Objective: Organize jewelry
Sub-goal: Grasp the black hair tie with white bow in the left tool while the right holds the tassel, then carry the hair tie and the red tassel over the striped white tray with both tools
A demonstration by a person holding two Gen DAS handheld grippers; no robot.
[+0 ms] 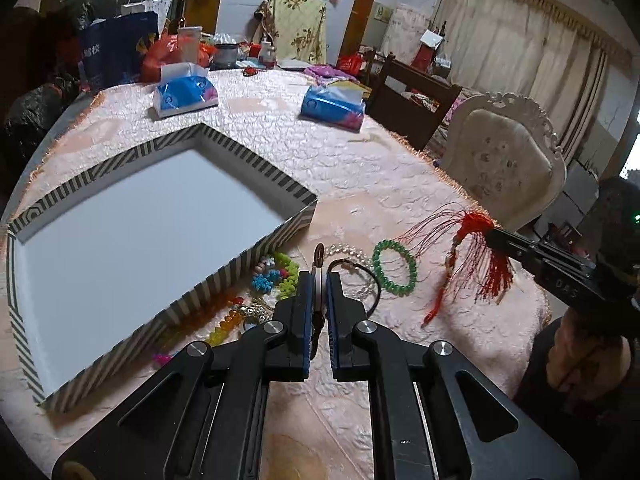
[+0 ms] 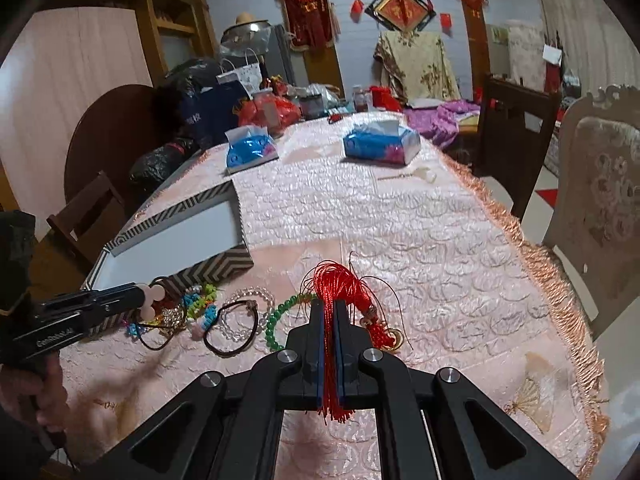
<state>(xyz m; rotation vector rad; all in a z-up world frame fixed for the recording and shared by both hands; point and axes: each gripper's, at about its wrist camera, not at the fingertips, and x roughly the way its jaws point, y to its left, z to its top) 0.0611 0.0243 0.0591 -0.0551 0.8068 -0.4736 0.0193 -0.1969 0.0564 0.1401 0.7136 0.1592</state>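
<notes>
The red tassel charm (image 2: 340, 292) hangs at lower centre of the right wrist view, its soft threads pinched flat in the closed right gripper (image 2: 329, 308); it looks light and limp, best held at the knotted cord. The left gripper (image 1: 319, 280) is clamped on a pale disc pendant (image 1: 319, 276), small, hard and likely slippery. Loose bracelets, among them the green bead bracelet (image 1: 395, 268), lie beside the empty striped box (image 1: 240, 258) at left

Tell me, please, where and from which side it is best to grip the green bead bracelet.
Grip the green bead bracelet across its right-hand arc, coming from above. It lies flat as an open ring on the tablecloth; that side looks clear, while the clear bead bracelet crowds its left.
</notes>
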